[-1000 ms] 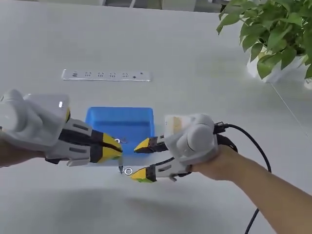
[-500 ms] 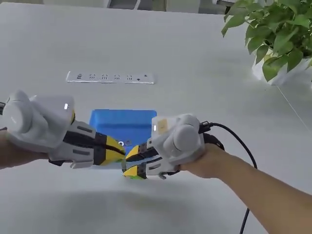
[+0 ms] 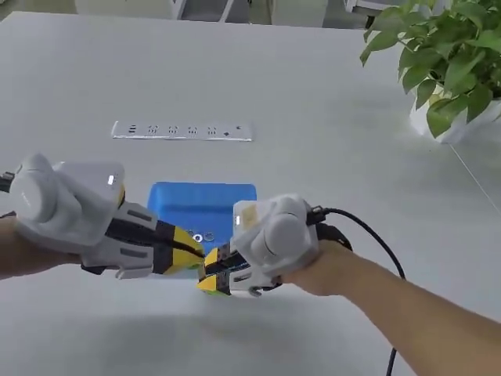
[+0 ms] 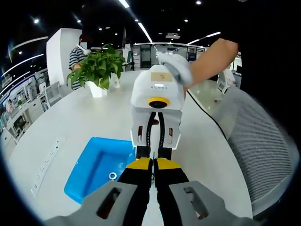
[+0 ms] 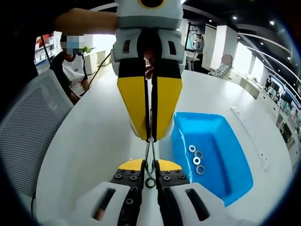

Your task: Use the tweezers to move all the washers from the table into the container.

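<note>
Holding thin metal tweezers (image 5: 149, 157) tipped with ring-shaped washer (image 5: 149, 182)

The left tool (image 3: 192, 249) and the right tool (image 3: 208, 272) both have white shells, black linkages and yellow tips. The tweezers (image 5: 149, 157) are thin, silvery metal. The container (image 3: 203, 205) is bright blue, and the washers (image 5: 196, 160) are silver-grey with a dull shine. The worktop (image 3: 313, 117) is plain pale grey, unpatterned. The power strip (image 3: 182, 131) is white, the plant (image 3: 438, 55) leafy green, and the cable (image 3: 368, 235) black.
</note>
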Motion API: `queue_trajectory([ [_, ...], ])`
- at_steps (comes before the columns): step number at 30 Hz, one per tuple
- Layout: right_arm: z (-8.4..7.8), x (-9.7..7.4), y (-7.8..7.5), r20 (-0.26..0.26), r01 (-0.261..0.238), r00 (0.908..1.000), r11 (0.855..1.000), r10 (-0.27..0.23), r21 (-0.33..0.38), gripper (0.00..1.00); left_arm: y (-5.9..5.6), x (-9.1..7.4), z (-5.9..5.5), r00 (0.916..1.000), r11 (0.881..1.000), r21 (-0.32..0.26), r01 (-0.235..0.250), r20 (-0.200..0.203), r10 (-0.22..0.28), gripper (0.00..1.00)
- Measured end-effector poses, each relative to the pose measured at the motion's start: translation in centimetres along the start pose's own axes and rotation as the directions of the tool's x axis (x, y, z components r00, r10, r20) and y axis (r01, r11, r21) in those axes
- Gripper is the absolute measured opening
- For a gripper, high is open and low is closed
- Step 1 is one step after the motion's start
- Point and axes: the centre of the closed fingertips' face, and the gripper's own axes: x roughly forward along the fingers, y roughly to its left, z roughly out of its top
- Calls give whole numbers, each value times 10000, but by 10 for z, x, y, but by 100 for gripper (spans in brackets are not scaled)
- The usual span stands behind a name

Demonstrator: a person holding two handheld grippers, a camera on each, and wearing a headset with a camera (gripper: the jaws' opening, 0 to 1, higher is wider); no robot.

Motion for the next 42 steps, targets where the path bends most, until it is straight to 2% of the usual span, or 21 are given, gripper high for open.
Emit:
queue_trajectory([
  [15, 0, 0, 0, -59, 98, 9999, 9999, -97, 72, 8, 1, 0, -2, 9998, 9997, -187, -125, -177, 122, 6],
  [19, 0, 1, 0, -85, 68, 9999, 10000, -67, 46, 8, 2, -2, -5, 9994, 9995, -238, -225, -276, 218, 9],
  [23, 0, 1, 1, -108, 52, 9999, 10000, -52, -1, 8, 3, -6, -2, 9993, 9990, -315, -325, -200, 319, 11],
  [33, 3, 1, 5, -169, 11, 9999, 9999, -13, -121, 9, -3, -21, -3, 9987, 9956, -800, -485, -216, 469, 27],
  [38, 8, -2, 7, -130, 2, 9999, 9998, -4, -210, 9, -5, -29, -7, 9971, 9905, -1149, -758, -198, 740, 33],
  [42, 14, -8, 5, -96, 115, 9999, 9997, -117, -230, 9, -11, -34, -11, 9958, 9848, -1472, -919, -170, 904, 42],
])
